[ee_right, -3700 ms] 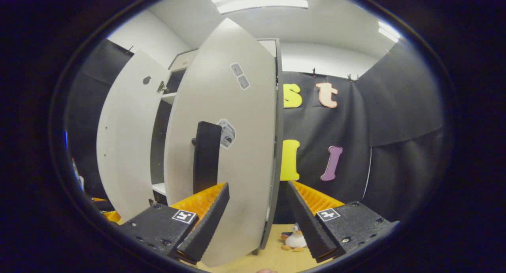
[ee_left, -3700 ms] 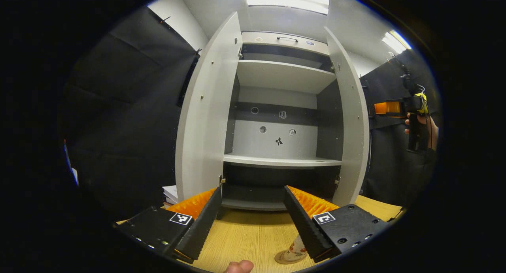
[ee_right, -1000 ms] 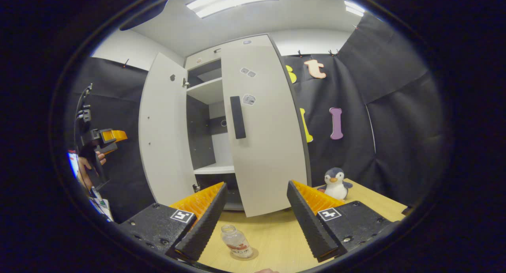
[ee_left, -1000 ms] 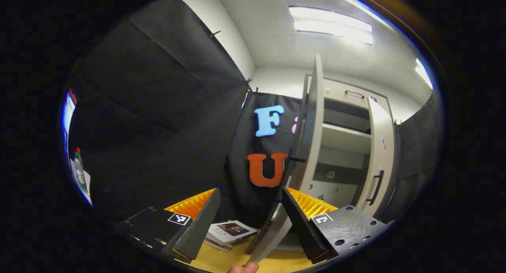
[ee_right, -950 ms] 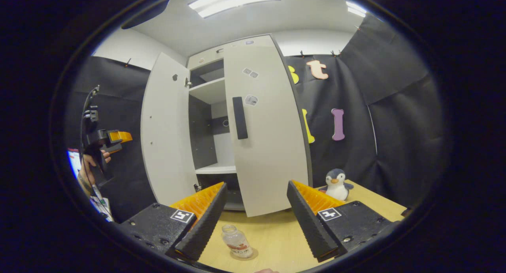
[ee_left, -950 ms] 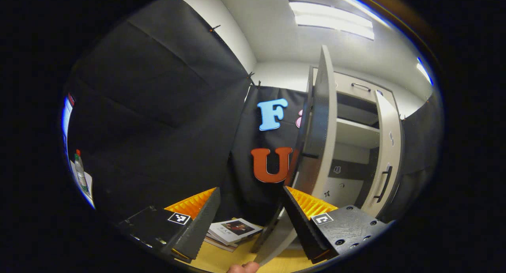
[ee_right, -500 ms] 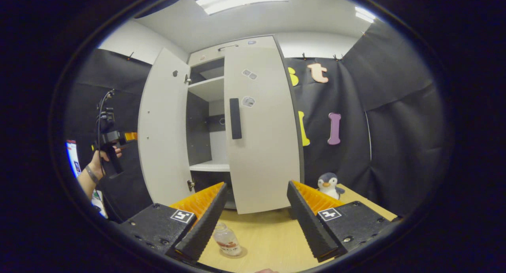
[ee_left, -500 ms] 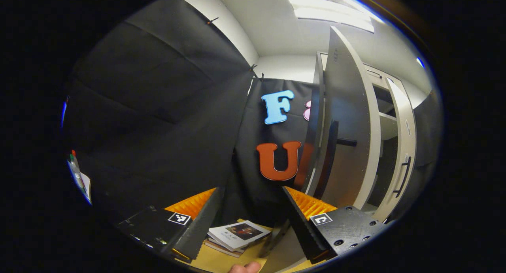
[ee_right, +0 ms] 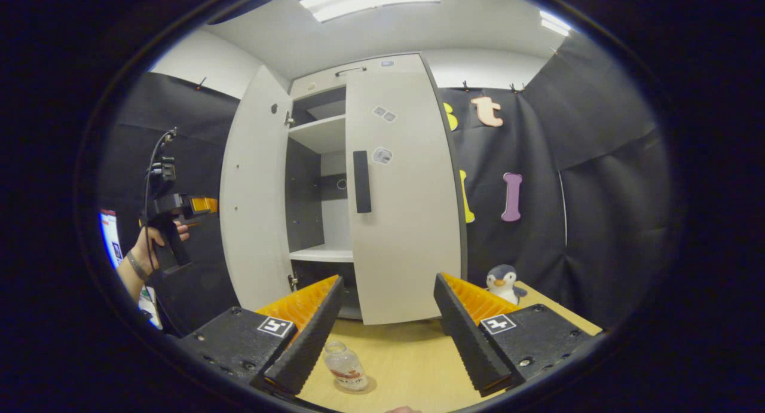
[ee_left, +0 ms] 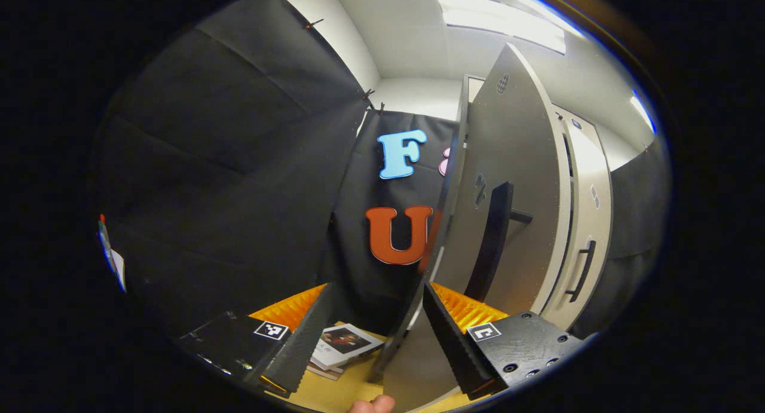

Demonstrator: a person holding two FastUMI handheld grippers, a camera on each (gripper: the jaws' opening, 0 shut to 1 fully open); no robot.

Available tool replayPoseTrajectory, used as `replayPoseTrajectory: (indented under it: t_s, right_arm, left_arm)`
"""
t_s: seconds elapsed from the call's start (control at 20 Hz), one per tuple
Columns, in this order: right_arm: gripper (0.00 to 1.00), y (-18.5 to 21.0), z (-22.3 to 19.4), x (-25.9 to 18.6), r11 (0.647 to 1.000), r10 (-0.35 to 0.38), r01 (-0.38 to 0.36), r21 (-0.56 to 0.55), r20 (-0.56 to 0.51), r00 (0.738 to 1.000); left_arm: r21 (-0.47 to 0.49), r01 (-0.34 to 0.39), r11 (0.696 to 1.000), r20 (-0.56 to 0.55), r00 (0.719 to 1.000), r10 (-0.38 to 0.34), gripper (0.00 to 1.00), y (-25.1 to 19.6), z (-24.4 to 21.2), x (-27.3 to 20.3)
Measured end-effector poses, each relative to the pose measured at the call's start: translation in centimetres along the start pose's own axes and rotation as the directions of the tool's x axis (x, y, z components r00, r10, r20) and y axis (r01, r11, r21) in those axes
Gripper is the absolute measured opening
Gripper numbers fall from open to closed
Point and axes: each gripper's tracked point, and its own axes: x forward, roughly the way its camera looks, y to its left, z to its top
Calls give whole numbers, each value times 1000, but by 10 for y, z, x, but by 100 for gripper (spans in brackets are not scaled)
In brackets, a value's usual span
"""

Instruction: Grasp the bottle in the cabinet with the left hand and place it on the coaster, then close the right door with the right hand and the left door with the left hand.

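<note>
In the right gripper view, the small clear bottle [ee_right: 345,365] stands upright on the round coaster [ee_right: 361,387] on the wooden table. My right gripper [ee_right: 385,326] hangs open above it, holding nothing. Behind, the cabinet's right door [ee_right: 406,222] with its black handle [ee_right: 361,181] is almost shut. The left door [ee_right: 254,204] stands wide open. A hand holds my left gripper [ee_right: 200,205] beside that door's outer side. In the left gripper view, the left gripper [ee_left: 376,323] is open. The left door's free edge [ee_left: 445,210] runs up between its fingers, with the door's handle [ee_left: 490,242] beyond the right finger.
A plush penguin [ee_right: 502,283] sits on the table right of the cabinet. A stack of books [ee_left: 340,344] lies on the table left of the cabinet. Inside the cabinet the white shelf [ee_right: 320,254] is bare.
The left gripper has swung round the left door's edge, so more of the door's outer face and handle shows. The right door went from open to almost shut; the right gripper has drawn back.
</note>
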Motion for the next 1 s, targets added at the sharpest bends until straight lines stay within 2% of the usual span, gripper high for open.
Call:
replayPoseTrajectory:
  t_s: [0.05, 0.1, 0.2, 0.25, 0.4, 0.45, 0.6, 0.65, 0.7, 0.75, 0.9, 0.95, 1.0]
  right_arm:
    - [94, -2, 1, 0, 1000, -9, 9, -3, -1, 1000]
    - [99, -5, 4, 0, 1000, -18, 18, -8, 1, 1000]
    - [99, -9, 9, -2, 999, -36, 36, -19, 7, 999]
    - [99, -10, 10, -3, 999, -44, 44, -24, 13, 999]
    - [99, -19, 15, -3, 997, -73, 74, -32, 31, 997]
    - [99, -20, 14, -4, 996, -82, 83, -32, 31, 996]
    - [99, -27, 13, -9, 993, -113, 114, -29, 27, 993]
    - [94, -31, 12, -10, 992, -123, 124, -29, 27, 992]
    - [94, -33, 12, -10, 991, -130, 130, -29, 24, 991]
    - [99, -35, 11, -9, 990, -134, 135, -28, 21, 991]
    - [99, -38, 9, -4, 991, -133, 133, -32, 15, 991]
    - [99, -37, 8, -2, 991, -128, 128, -30, 13, 992]
    - [99, -35, 8, 1, 992, -120, 120, -26, 11, 993]
  left_arm:
    - [-6, 24, 1000, -2, 1000, -24, 93, -10, -3, 0]
    - [-14, 51, 999, -3, 999, -51, 93, -22, -6, 1]
    - [-42, 118, 992, -19, 993, -119, 96, -49, -17, 3]
    - [-60, 150, 987, -27, 988, -151, 93, -63, -23, 6]
    - [-95, 221, 971, -44, 973, -226, 93, -95, -34, 14]
    - [-96, 222, 970, -47, 973, -227, 99, -99, -37, 16]
    - [-91, 203, 975, -35, 978, -207, 99, -97, -37, 20]
    - [-85, 193, 977, -26, 980, -196, 99, -93, -35, 20]
    - [-77, 185, 980, -15, 982, -187, 100, -90, -30, 19]
    - [-67, 181, 981, 0, 983, -181, 99, -87, -24, 16]
    - [-30, 197, 980, 40, 980, -196, 99, -87, -5, 1]
    - [-13, 199, 980, 39, 979, -198, 95, -86, -3, -5]
    - [8, 197, 980, 32, 980, -197, 99, -86, -5, -12]
